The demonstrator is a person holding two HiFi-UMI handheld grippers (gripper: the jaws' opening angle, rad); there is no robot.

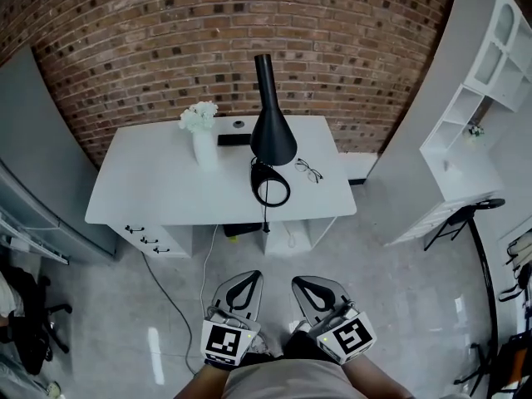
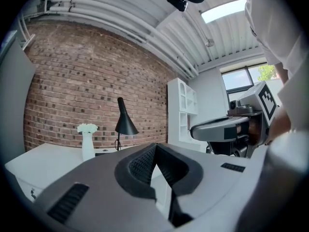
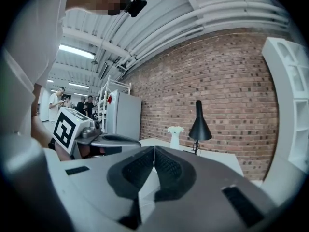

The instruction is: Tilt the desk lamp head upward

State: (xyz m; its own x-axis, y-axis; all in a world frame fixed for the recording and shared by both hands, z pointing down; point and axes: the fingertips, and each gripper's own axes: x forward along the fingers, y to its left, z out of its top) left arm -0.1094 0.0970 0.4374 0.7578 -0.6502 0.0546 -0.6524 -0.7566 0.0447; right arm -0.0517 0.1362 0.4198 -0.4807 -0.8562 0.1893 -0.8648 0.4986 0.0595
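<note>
Black desk lamp [image 1: 273,135], one; left claw [image 1: 248,276], right claw [image 1: 307,282] closed

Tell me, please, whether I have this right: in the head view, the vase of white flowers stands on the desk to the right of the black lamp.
Not quite: the vase of white flowers stands on the desk to the left of the black lamp, as the head view shows.
</note>
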